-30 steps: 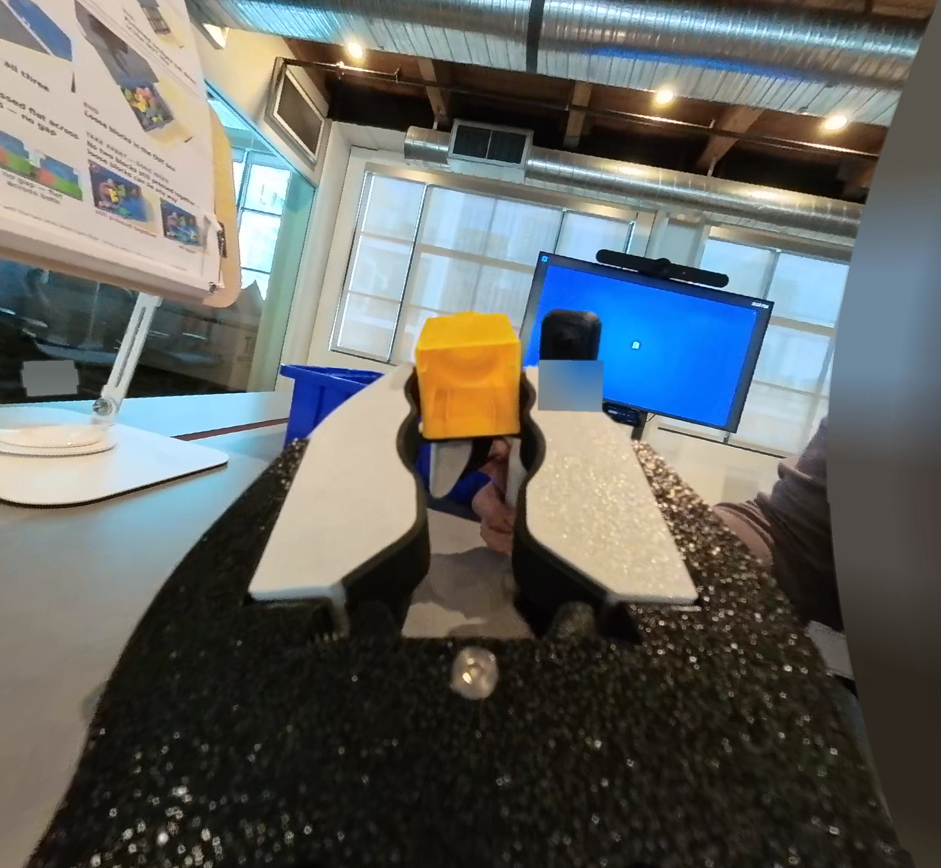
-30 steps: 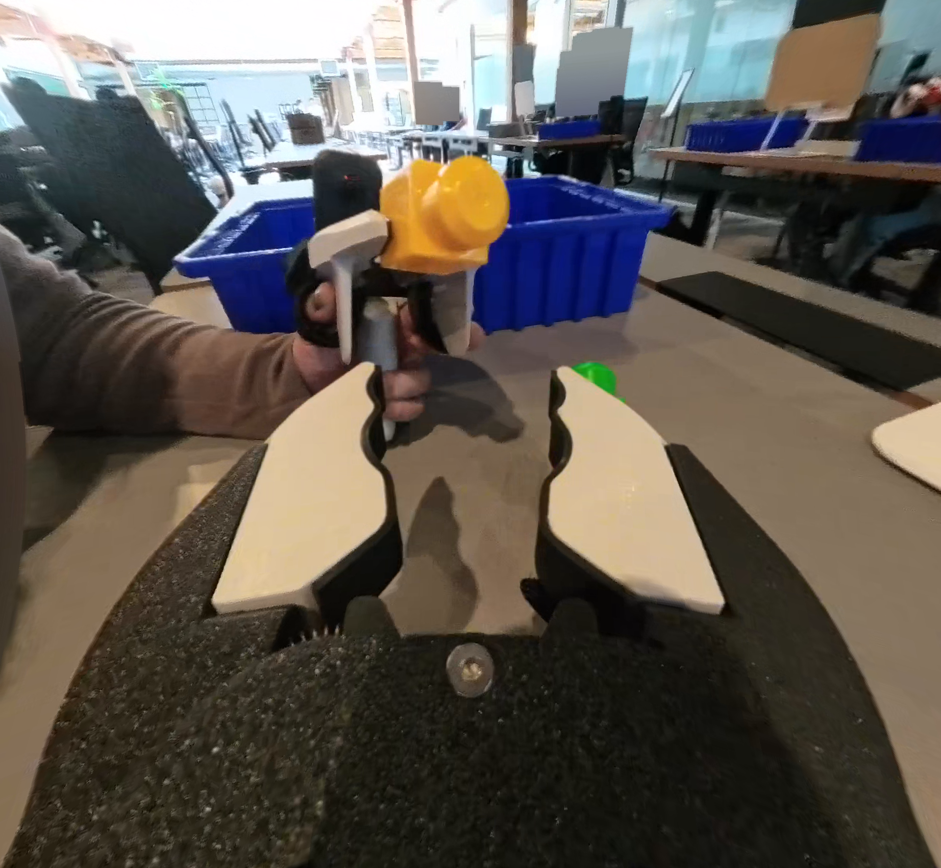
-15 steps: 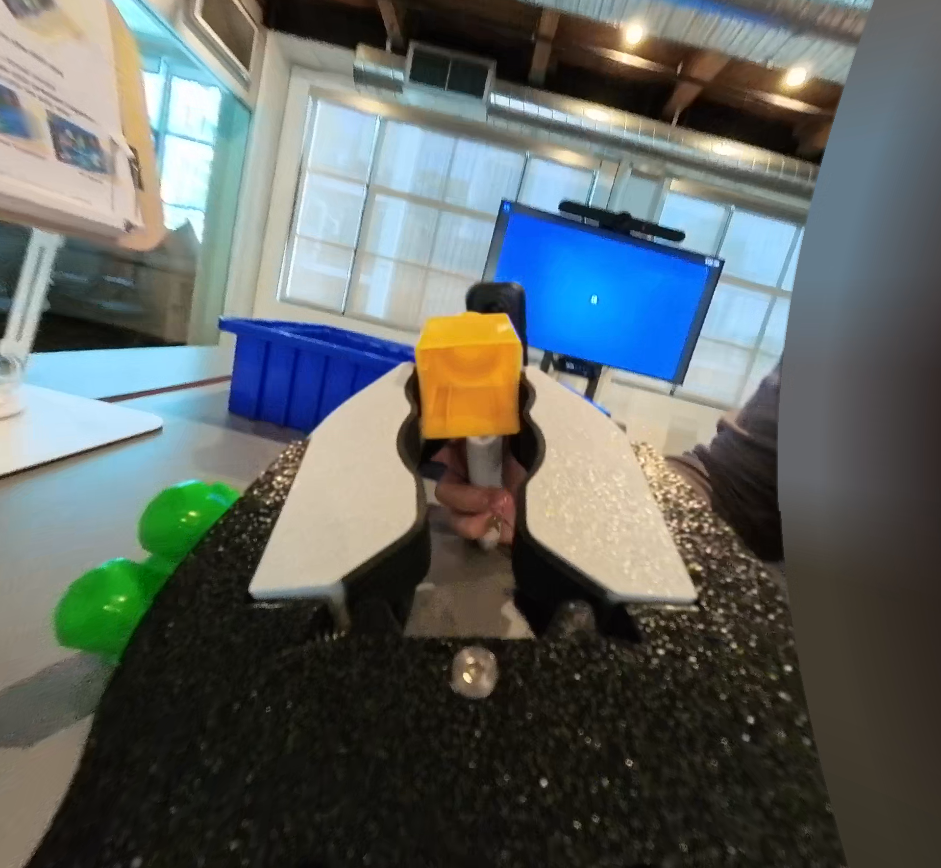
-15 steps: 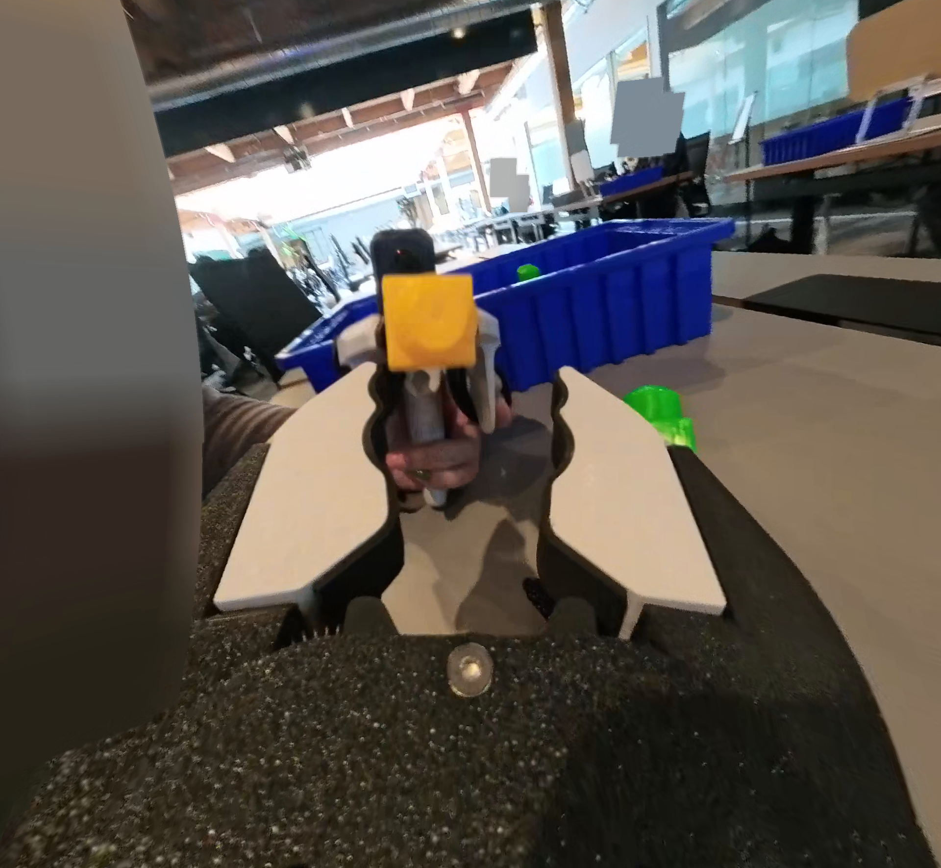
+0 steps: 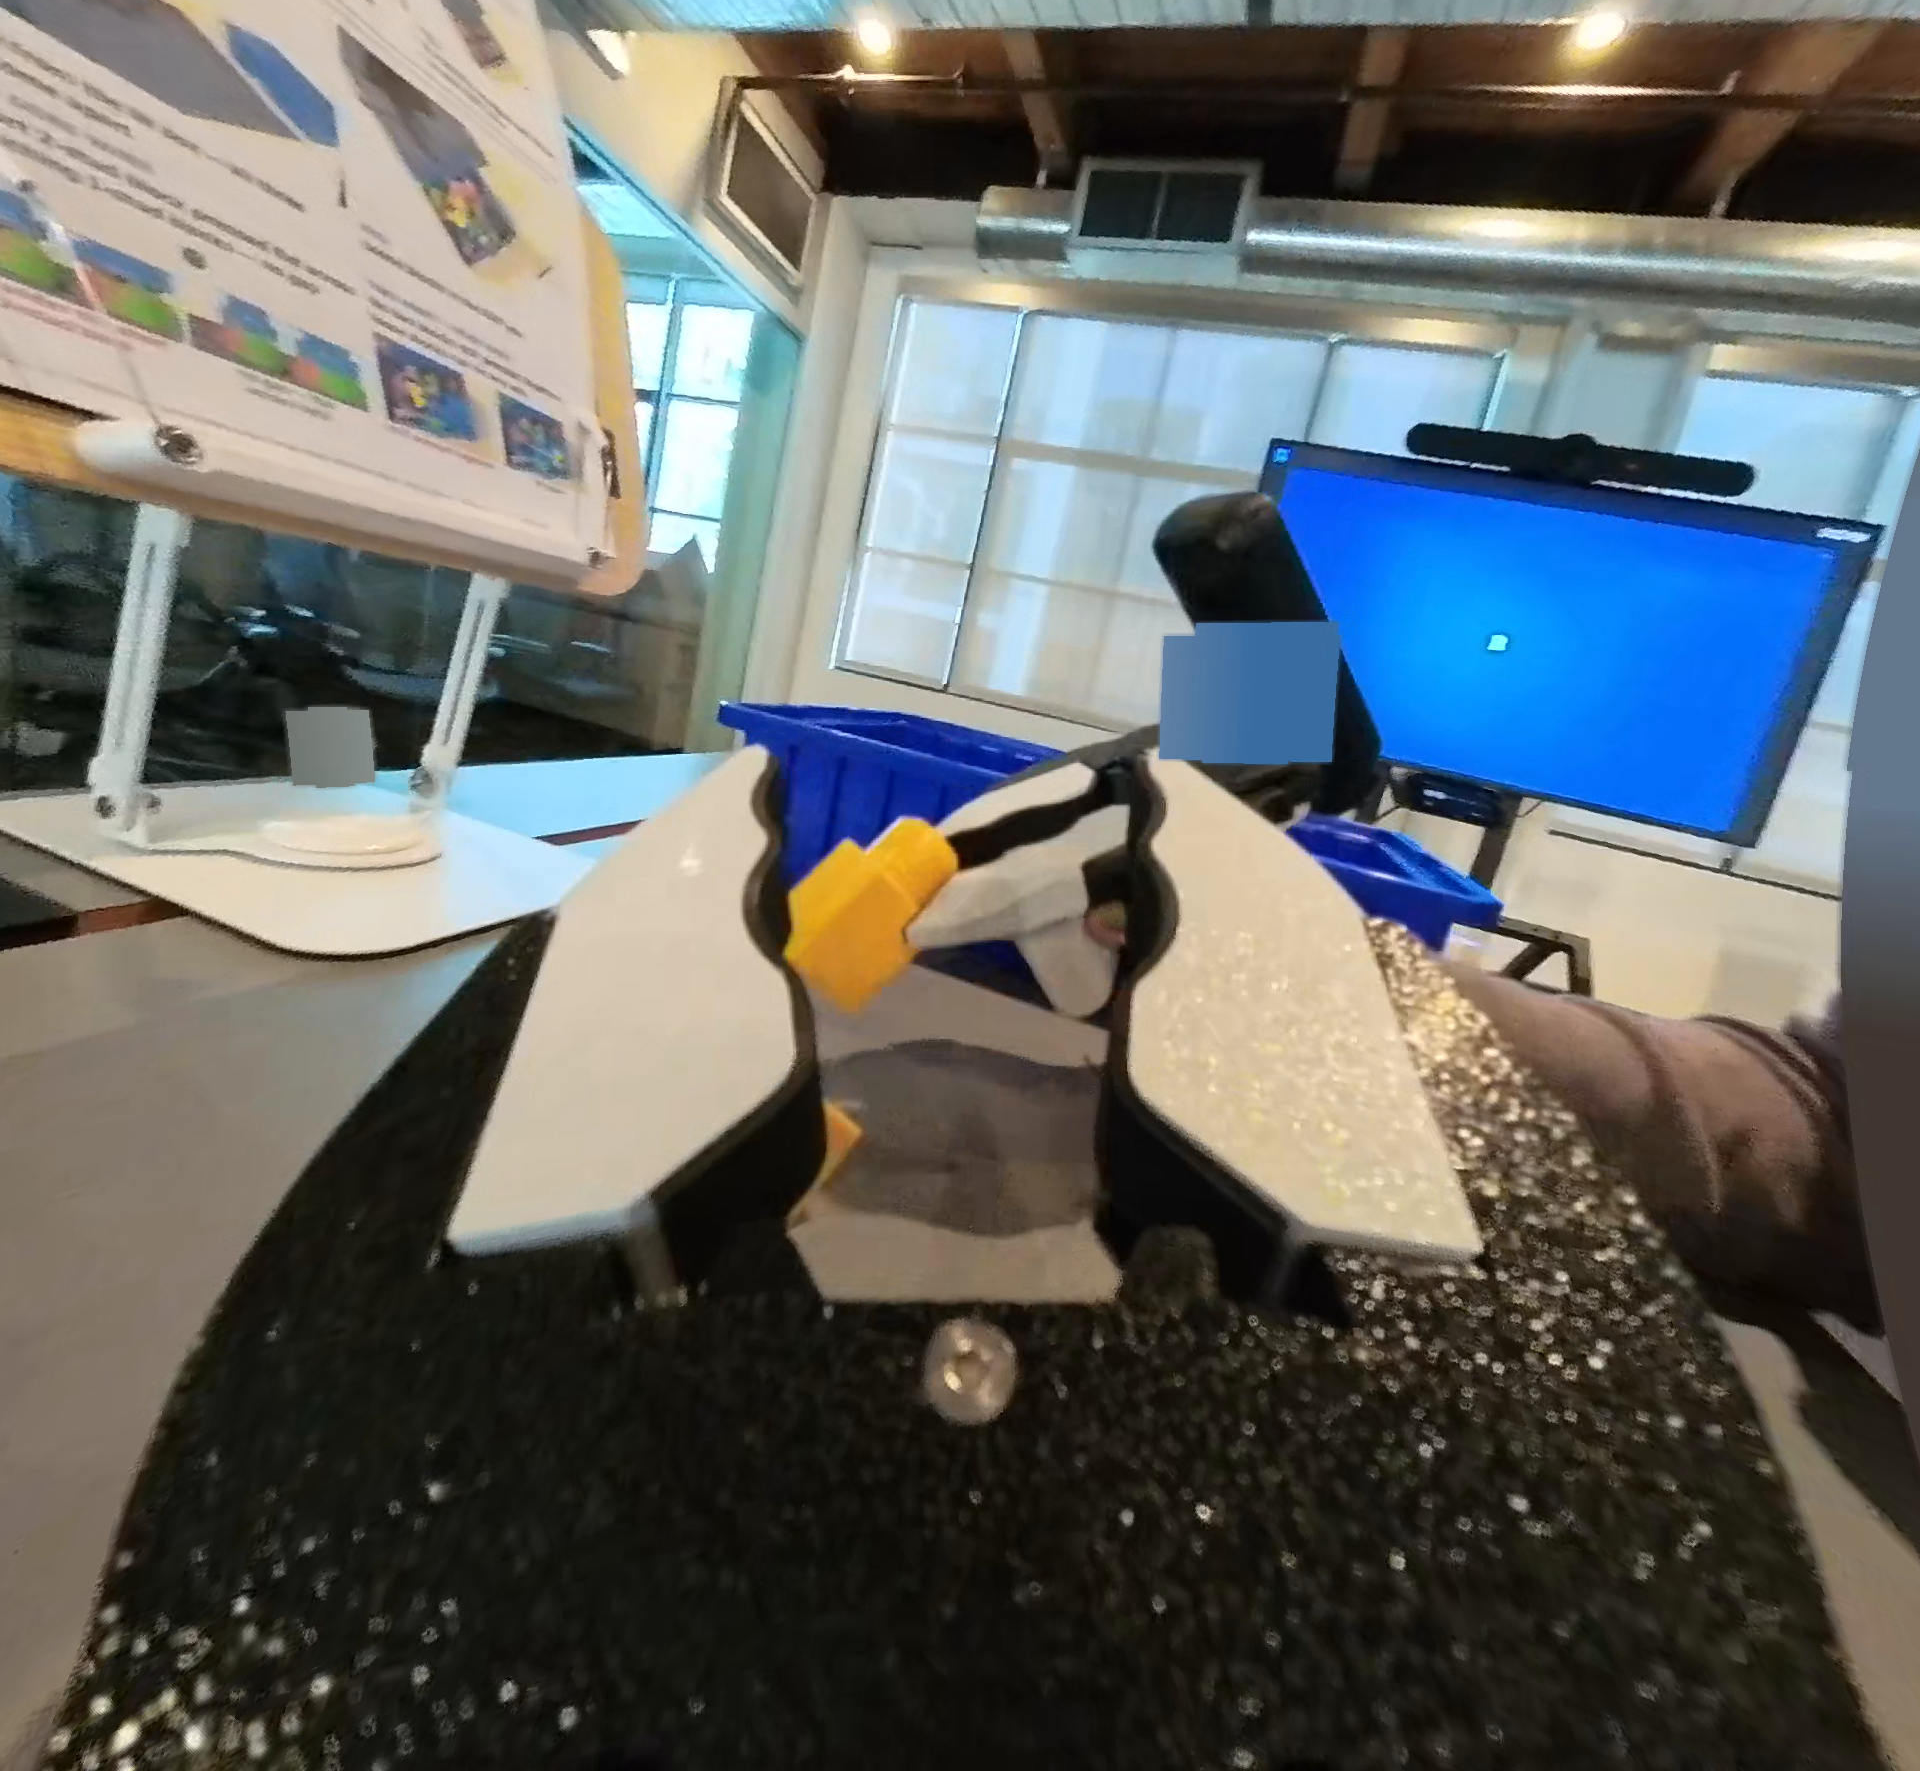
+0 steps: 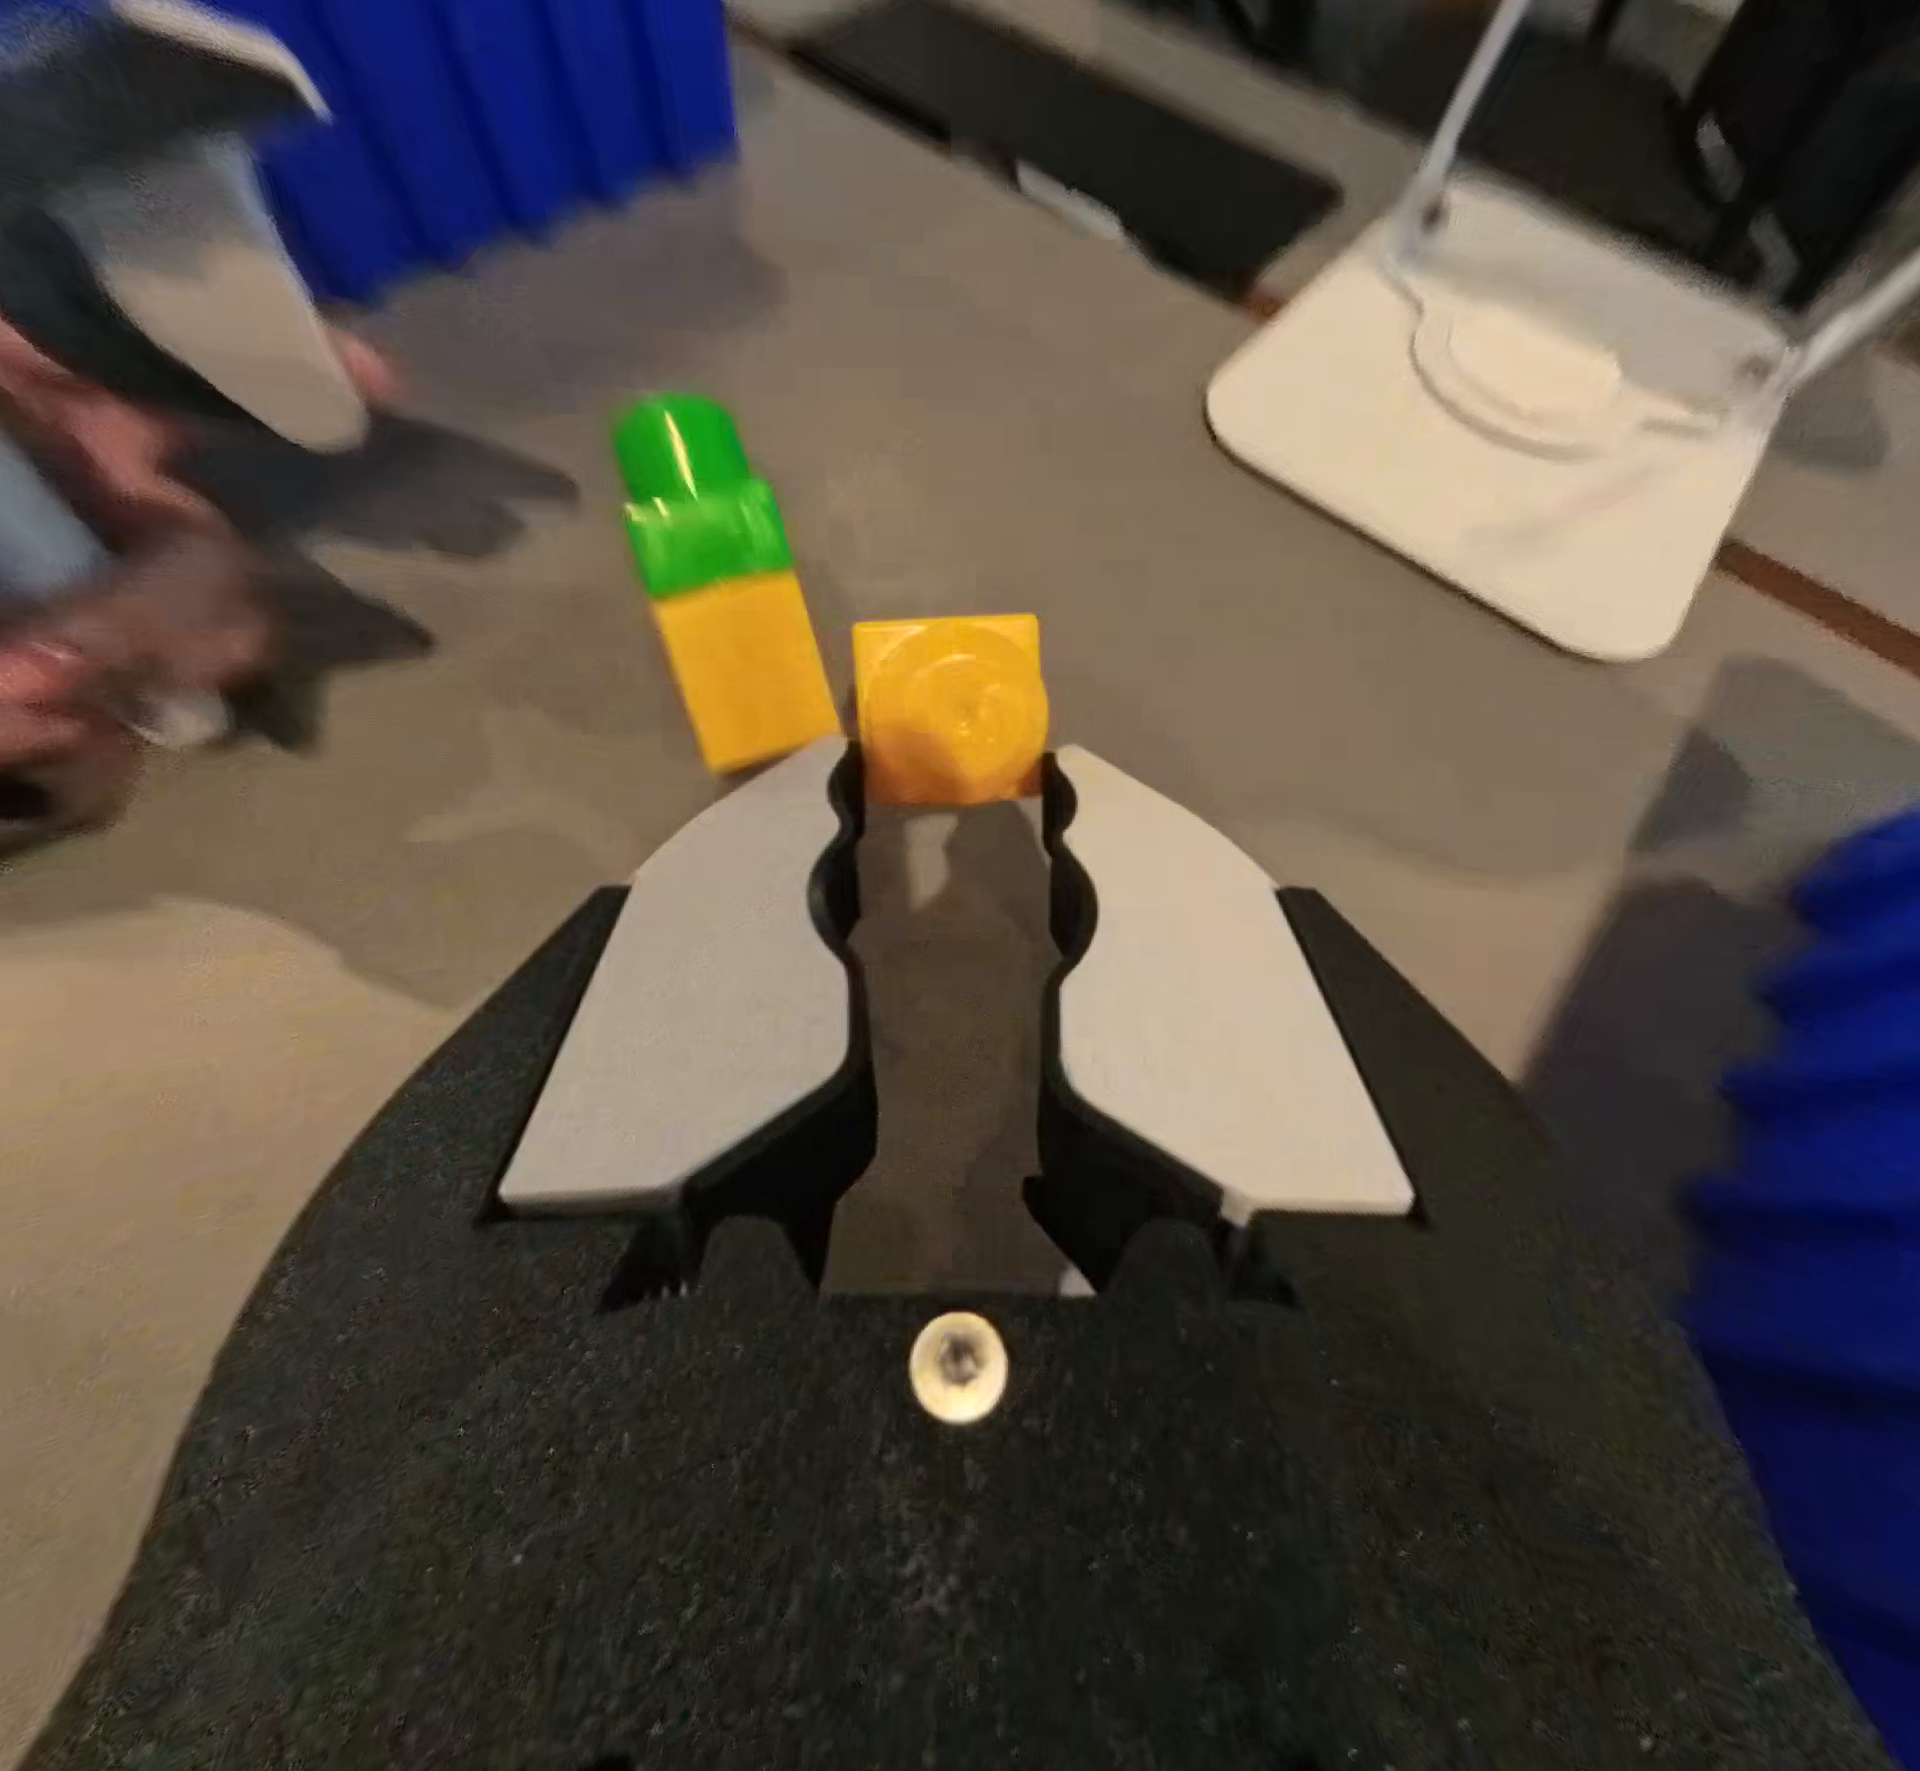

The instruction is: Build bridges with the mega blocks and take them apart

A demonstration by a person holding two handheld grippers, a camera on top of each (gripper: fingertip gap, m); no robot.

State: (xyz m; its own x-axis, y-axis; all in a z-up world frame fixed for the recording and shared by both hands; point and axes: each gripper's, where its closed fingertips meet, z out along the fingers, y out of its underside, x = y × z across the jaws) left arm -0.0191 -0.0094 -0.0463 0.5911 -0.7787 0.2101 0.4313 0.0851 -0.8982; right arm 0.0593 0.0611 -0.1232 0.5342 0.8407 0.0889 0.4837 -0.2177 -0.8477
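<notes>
My right gripper (image 6: 948,771) is shut on a yellow single-stud block (image 6: 951,708), stud facing the camera, held above the grey table (image 6: 1039,433). Just left of it a green block on a yellow block (image 6: 717,578) sits on the table as a tilted stack. My left gripper (image 5: 951,786) is open and empty. In the left wrist view the right gripper's fingers (image 5: 977,911) hold the yellow block (image 5: 857,921) between my spread left fingers. The left gripper shows blurred at the left of the right wrist view (image 6: 239,319).
A blue bin (image 6: 499,38) stands at the back of the table and also shows in the left wrist view (image 5: 862,786). A white stand base (image 6: 1455,495) carries an instruction sheet (image 5: 260,215). Another blue bin (image 6: 1829,1202) is at the right edge. A sleeved arm (image 5: 1662,1150) reaches in. About 12 centimeters separates my left fingertips from my right.
The yellow block has passed from my left gripper to my right. The left opened and drew back. The right shut on the block and tipped down towards the table by the green-yellow stack.
</notes>
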